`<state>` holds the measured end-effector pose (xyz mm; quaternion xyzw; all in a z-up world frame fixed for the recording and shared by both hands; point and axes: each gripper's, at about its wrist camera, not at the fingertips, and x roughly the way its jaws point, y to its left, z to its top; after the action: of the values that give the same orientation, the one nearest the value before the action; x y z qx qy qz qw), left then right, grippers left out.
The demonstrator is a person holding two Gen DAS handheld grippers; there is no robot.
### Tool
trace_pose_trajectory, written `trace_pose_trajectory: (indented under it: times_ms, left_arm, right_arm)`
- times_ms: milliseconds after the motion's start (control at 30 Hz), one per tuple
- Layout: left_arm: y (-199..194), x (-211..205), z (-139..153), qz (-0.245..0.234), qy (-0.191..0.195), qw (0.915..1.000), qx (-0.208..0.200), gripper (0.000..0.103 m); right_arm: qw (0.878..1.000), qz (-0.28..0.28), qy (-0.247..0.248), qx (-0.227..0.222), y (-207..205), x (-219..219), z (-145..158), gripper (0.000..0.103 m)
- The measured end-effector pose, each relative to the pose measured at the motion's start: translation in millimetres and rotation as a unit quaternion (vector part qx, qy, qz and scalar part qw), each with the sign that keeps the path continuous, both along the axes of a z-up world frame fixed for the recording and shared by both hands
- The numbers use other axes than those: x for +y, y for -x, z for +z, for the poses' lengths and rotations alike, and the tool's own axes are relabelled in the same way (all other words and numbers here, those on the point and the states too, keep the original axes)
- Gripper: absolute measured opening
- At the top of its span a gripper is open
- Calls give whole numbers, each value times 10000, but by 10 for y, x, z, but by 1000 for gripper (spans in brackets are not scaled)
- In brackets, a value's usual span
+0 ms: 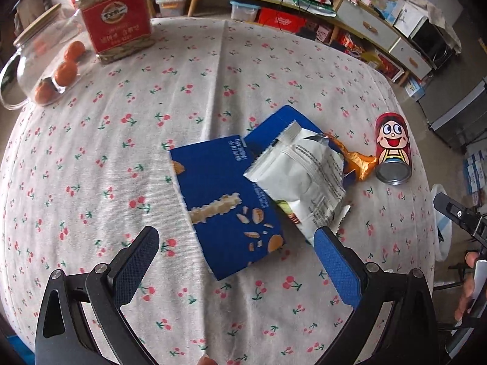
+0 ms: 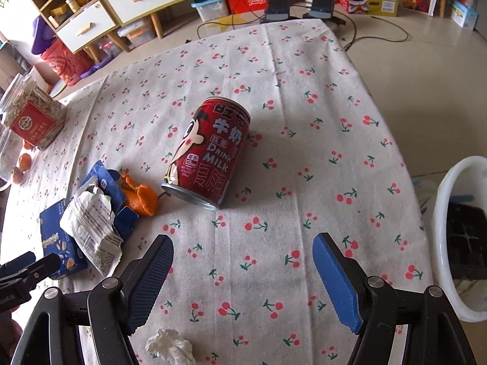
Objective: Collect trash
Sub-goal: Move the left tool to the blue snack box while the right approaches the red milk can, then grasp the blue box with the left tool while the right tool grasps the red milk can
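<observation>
Jaws of both grippers stand wide apart with nothing between the pads. Right gripper (image 2: 243,273) hangs over bare cloth; a crumpled white tissue (image 2: 170,346) lies just below its jaws at 6 o'clock, close to the near tabletop (image 2: 350,152) edge. Farther out, at about 11 o'clock from the right jaws, the red milk can (image 2: 210,152) lies on its side, long axis running 1 to 7 o'clock in the right wrist view, bottom rim toward the camera. Open cloth all round its right side; its left side sits near the orange peel (image 2: 140,197). At 3 o'clock, off the tabletop edge, stands the white bin (image 2: 447,213), well clear of the can.

Left gripper (image 1: 237,261) hovers over the wrapper pile: the blue box (image 1: 225,200) lies flat right between and ahead of its jaws at 12 o'clock, long axis roughly 11 to 5 o'clock. White foil wrapper (image 1: 301,179) overlaps the box's right edge, its lower corner touching or just under the blue right pad; cannot tell which. Beyond, at 2 o'clock, peel and can.

Judgement: right hand is nearer the can and the tissue, left is nearer the box and wrapper. Can could roll if nudged sideways, so the jaws should close across its round body.

Far at 10 to 11 o'clock in the left view: seed jar (image 1: 115,15), glass jar (image 1: 27,70), small oranges (image 1: 65,73). Likely not trash.
</observation>
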<state>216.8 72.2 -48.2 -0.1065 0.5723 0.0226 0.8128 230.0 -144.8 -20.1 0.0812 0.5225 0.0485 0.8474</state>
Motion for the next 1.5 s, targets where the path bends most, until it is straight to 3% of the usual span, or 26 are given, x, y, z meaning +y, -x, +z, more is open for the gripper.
trace_pose_trajectory:
  times_ms: [233,400,800,1033,1367,1433,1500]
  left_arm:
    - [-119,-180,-181,-70,-243,9994,232,95]
    - [-67,-111,-127,-44,-385,9992,78,70]
    - [328,423,186,387,421,9979,-290,66]
    - [469,625,378,565,521,9956,-537,65]
    - [445,638,415,619,659,9941,-600,65]
    - [446,616,416,603,654,9942,-605,65]
    - [457,620,412,604,664,9942,-592,65]
  right_arm:
    - [9998,-181,-95,-2,10,-153,33,80]
    - [9997,-217,-142,-5,48,-216,50,80]
    - [9997,-175,-34,-184,22,-109,125,80]
    - [9988,16,-173,-452,-175,99,211,80]
    - [9991,0,-422,-73,-595,327,-220,79]
    - [9988,-40,-491,-14,-629,325,-304,77]
    - [9983,-53,-573,54,-648,306,-367,67]
